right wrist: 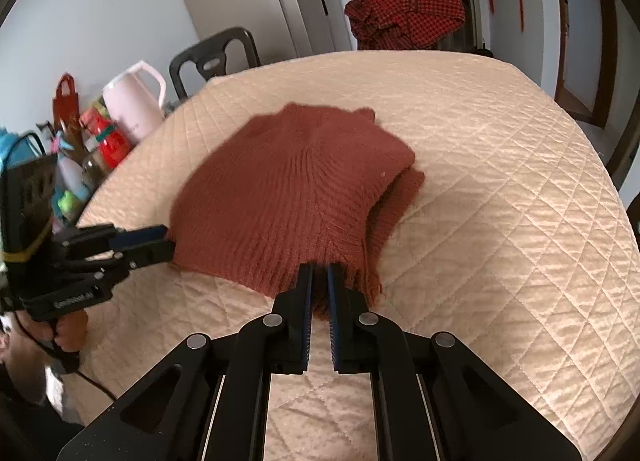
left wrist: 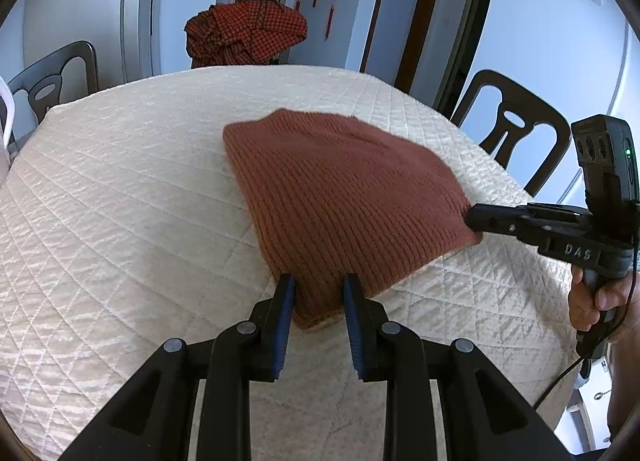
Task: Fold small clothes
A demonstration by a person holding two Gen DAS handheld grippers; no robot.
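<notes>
A rust-brown ribbed knit garment (left wrist: 340,197) lies folded on the cream quilted table cover (left wrist: 120,201); it also shows in the right wrist view (right wrist: 288,189). My left gripper (left wrist: 318,285) is shut on the garment's near corner, with knit bunched between its blue pads. My right gripper (right wrist: 319,275) is shut on the garment's other near corner. Each gripper shows in the other's view: the right one (left wrist: 474,219) at the garment's right edge, the left one (right wrist: 166,241) at its left edge. The garment's near edge looks slightly lifted.
Dark chairs stand at the far left (left wrist: 52,77) and right (left wrist: 516,129) of the table. A red checked cloth (left wrist: 248,29) hangs on a chair beyond the table. A pink kettle (right wrist: 134,99) and bottles (right wrist: 108,137) crowd a side surface left of the table.
</notes>
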